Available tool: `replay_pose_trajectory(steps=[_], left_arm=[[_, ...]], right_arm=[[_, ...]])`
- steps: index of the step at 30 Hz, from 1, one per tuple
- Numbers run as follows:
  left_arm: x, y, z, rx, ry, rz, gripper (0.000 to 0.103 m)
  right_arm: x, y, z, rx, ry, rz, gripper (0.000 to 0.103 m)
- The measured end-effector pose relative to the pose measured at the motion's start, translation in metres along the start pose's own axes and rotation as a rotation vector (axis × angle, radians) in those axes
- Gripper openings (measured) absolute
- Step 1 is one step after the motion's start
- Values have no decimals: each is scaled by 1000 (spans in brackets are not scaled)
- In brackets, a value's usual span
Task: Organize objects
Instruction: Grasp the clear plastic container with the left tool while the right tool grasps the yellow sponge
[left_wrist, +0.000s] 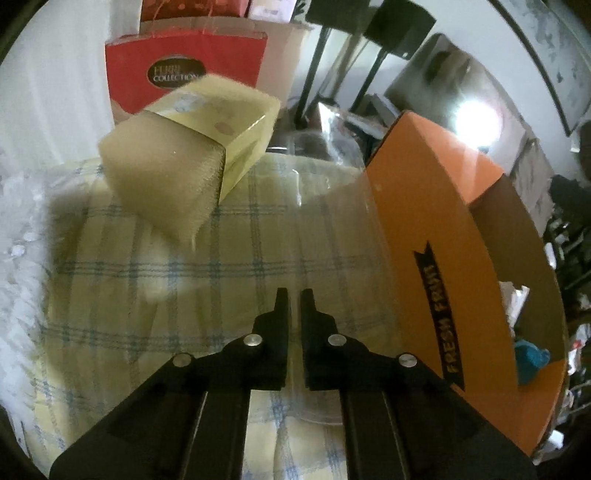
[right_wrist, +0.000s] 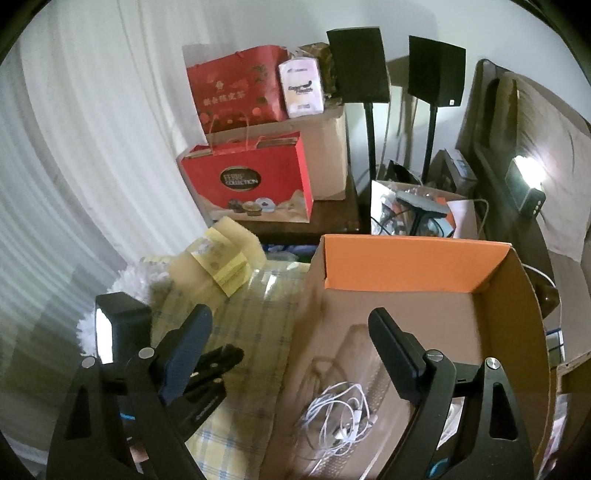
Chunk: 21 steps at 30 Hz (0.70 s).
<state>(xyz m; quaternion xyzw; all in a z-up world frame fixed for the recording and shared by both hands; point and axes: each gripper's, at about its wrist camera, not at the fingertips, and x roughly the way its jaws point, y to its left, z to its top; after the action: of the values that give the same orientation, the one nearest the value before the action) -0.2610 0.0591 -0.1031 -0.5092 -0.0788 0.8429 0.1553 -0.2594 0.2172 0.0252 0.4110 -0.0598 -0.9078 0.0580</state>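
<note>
Left wrist view: at 2 o'clock stands the orange cardboard fruit box (left_wrist: 436, 229), printed "FRESH FRUIT", its open top facing my right side. I judge it light but stiff; its walls would flex under a pinch, so I would take it by the rim of one wall, not the face. It rests on the yellow-and-blue checked cloth (left_wrist: 207, 266), which is soft and likely to drag and wrinkle if anything slides across it.

At 11 o'clock a pale yellow rectangular carton (left_wrist: 192, 147) sits tilted on the cloth, smeared by motion blur. I judge it light and rigid with smooth, slippery faces; the hold belongs across its two narrower sides, near the middle. Whether a clear wrapper covers it I cannot tell.

Inside the orange box, in the right wrist view at 6 o'clock, lies a tangle of white earphone cable (right_wrist: 340, 417) on the brown floor. It is very light, limp and snag-prone; I would pinch the densest knot of the bundle, not a single loop.

Pose: my left gripper (left_wrist: 294, 295) hangs low over the cloth, pointing toward 12 o'clock, its black fingers drawn nearly together with only a thin slit between and nothing visible in it. My right gripper (right_wrist: 291, 325) is tipped down over the near-left wall of the box, fingers spread wide and empty, with the left unit showing at 8 o'clock.
</note>
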Motion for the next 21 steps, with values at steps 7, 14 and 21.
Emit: replay_pose_trajectory(steps=[7, 14, 21], left_arm=[[-46, 10, -11, 25, -77, 3, 4], [-101, 37, -22, -7, -160, 0, 4], [-137, 76, -26, -56, -208, 46, 4]], right_arm=[[-3, 14, 2, -14, 0, 16, 88], [1, 25, 9, 10, 22, 49, 89], [24, 42, 20, 46, 47, 57, 89]])
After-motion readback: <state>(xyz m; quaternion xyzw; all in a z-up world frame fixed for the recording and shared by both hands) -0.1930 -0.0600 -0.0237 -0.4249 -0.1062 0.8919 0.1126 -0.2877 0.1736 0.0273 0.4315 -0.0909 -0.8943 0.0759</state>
